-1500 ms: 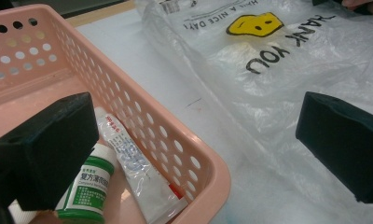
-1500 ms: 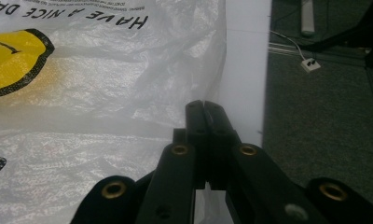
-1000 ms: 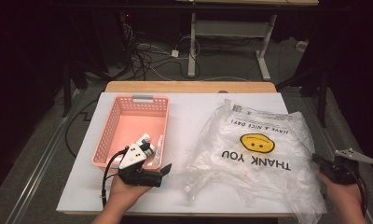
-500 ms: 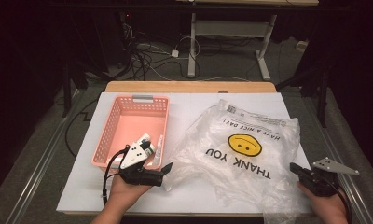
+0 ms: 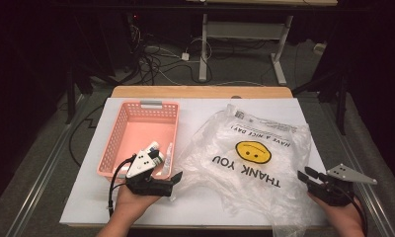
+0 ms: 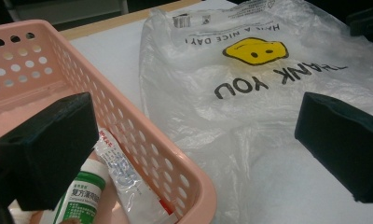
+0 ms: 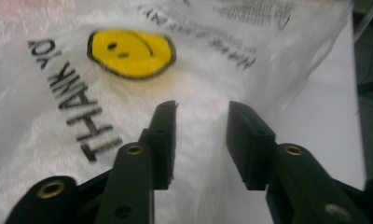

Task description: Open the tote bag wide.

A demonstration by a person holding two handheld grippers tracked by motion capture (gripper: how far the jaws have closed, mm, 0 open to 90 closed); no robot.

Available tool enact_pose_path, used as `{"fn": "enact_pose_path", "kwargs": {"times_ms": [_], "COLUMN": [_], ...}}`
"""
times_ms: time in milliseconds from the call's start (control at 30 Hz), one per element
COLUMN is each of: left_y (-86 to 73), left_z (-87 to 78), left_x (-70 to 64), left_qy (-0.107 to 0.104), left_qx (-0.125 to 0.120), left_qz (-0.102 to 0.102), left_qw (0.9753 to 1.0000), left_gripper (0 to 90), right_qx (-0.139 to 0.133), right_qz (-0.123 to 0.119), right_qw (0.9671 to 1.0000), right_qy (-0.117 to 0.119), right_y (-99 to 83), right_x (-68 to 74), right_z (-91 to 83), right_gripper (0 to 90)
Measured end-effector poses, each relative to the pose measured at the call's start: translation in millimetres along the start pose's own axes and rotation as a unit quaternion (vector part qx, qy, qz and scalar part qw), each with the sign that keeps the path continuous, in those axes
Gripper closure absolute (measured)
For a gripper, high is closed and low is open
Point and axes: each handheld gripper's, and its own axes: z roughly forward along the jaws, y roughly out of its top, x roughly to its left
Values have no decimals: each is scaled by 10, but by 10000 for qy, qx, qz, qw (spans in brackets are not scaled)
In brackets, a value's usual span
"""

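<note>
Right now the person is holding both grippers low over the near edge of the white worktop (image 5: 136, 207), one at each side of a clear plastic bag (image 5: 250, 163). That bag is lying spread and crumpled across the right half of the worktop, printed with a yellow smiley face (image 5: 253, 151) and the words THANK YOU, which read upside down from the person's side. Its left edge is reaching close to the pink basket (image 5: 141, 133), which is sitting on the left half of the worktop.

The left gripper (image 5: 173, 178) is resting in the left hand (image 5: 131, 200) just in front of the basket's near right corner, its jaws standing wide apart and pointing toward the bag's left edge; nothing is sitting between them. In the left gripper view the basket's perforated wall (image 6: 142, 140) is running between the two black jaws, and inside that near corner a white bottle with a green label (image 6: 79, 196) is lying beside a clear sachet (image 6: 121, 179).

The right gripper (image 5: 304, 175) is hovering at the bag's right edge, held by the right hand (image 5: 341, 215), with its grey three-cornered plate (image 5: 351, 174) jutting out to the right. Its jaws are parted by a moderate gap, and in the right gripper view they are pointing over the plastic just below the smiley face (image 7: 131, 53), closing on nothing. Whether they are touching the film I cannot tell.
</note>
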Motion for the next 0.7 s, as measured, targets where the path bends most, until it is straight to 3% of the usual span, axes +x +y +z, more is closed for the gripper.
{"fn": "enact_pose_path", "kwargs": {"times_ms": [67,133,233,267,333,500,633,700], "left_y": [-1,-3,-2,-3,-8,-20,-21,-21], "left_z": [1,1,0,-3,-9,3,9,16], "left_x": [1,0,2,-1,-3,0,-4,0], "left_qy": [-15,-18,-29,-15,-14,3,20,31], "left_qx": [25,25,19,19,12,10,11,17], "left_qz": [-7,-14,4,14,45,85,104,97], "left_qw": [10000,10000,10000,10000,10000,10000,9999,9999], "left_gripper": [0,0,0,0,0,0,0,0], "right_qx": [-306,-331,-306,-252,-246,25,51,66], "right_qz": [-105,-109,-229,-176,-126,145,324,257], "right_qw": [9995,9994,9992,9995,9996,9991,9981,9985], "right_qy": [10,33,133,94,68,-394,-524,-474], "right_y": [165,199,309,338,340,387,512,617], "right_x": [23,34,113,100,67,-364,-676,-724], "right_z": [-40,-30,117,218,250,458,656,773], "right_gripper": [601,595,562,538,524,450,394,368]}}
